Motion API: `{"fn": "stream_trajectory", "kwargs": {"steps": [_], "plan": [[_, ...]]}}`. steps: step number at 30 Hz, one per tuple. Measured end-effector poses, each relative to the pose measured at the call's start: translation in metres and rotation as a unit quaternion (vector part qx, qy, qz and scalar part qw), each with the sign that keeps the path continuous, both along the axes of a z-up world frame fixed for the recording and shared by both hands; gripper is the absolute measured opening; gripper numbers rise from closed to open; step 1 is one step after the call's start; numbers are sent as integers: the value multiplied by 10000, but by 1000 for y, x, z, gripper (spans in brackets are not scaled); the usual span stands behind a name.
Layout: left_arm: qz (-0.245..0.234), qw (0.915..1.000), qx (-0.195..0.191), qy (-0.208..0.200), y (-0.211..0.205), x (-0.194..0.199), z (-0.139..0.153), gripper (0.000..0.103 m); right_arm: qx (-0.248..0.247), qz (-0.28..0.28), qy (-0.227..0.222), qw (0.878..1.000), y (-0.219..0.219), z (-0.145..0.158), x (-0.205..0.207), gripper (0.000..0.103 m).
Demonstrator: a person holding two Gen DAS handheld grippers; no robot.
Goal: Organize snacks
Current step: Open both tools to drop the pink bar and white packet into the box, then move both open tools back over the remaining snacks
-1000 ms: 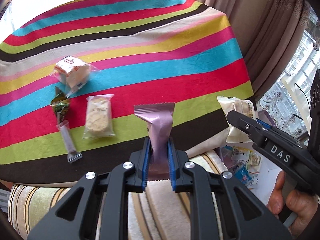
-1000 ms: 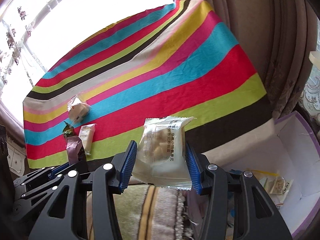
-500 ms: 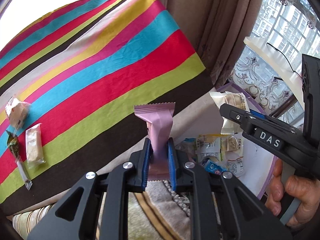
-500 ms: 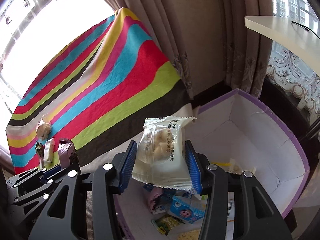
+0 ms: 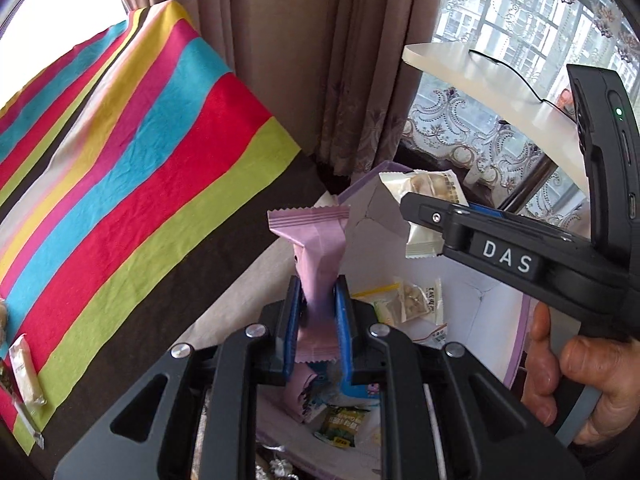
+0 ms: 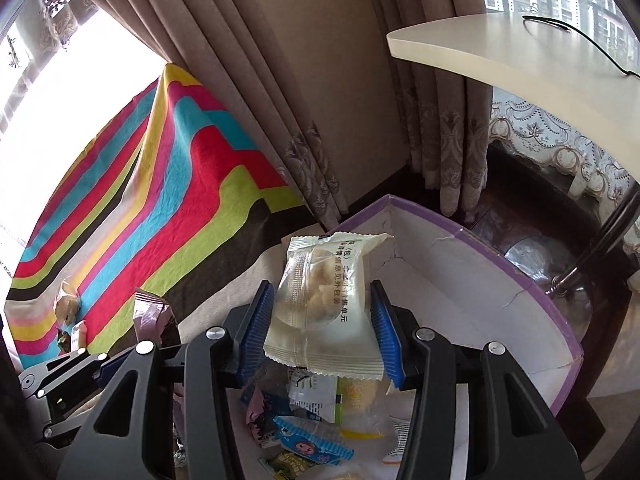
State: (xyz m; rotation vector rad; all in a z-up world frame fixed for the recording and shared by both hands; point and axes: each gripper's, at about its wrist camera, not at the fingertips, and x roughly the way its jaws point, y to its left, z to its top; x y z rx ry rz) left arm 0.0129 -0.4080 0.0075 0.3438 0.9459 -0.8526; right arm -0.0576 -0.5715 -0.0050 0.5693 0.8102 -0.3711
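Observation:
My left gripper (image 5: 316, 292) is shut on a purple snack bar packet (image 5: 316, 240), which stands upright between the blue pads. It hangs over the near left corner of a white box with a purple rim (image 5: 516, 356). My right gripper (image 6: 322, 300) is shut on a clear packet of pale biscuits (image 6: 324, 280), above the same box (image 6: 480, 248). In the left wrist view the right gripper (image 5: 424, 204) comes in from the right with that packet (image 5: 428, 184). The right wrist view shows the left gripper (image 6: 120, 356) low on the left with the purple packet (image 6: 150, 312).
Several snack packets (image 6: 312, 440) lie in the box. A striped tablecloth (image 5: 140, 160) lies to the left with a few snacks on it (image 5: 24, 372) (image 6: 66, 300). Curtains (image 6: 280, 80) hang behind, and a white shelf (image 6: 520, 52) juts out above right. A hand (image 5: 580, 376) grips the right handle.
Both grippers swung right, from over the striped cloth to over the box, each still carrying its packet. The views rolled, and the cloth slid off to the left.

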Motion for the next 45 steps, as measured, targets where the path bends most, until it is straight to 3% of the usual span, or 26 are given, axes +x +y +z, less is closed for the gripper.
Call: {"fn": "stream_trajectory", "kwargs": {"steps": [1,2,4,17,18,30,45], "plan": [[-34,10000,-20,14,-3,1,-1,21,9,-39,0,10000,-2,0,0,50],[-42,10000,-23,27,-3,2,-2,33,3,-99,1,10000,-4,1,-1,50],[21,10000,-78,27,-3,2,-2,46,44,-112,15,9999,-6,-1,-1,50],[565,9981,-232,13,21,12,9,52,152,125,138,9997,13,-4,7,56],[602,9979,-258,14,24,13,10,53,138,149,136,9997,16,-3,8,60],[1291,9905,-467,-53,75,33,20,55,77,615,138,9980,61,9,30,66],[2531,9651,-677,-20,183,62,25,56,117,1498,103,9886,146,20,72,72]]}}
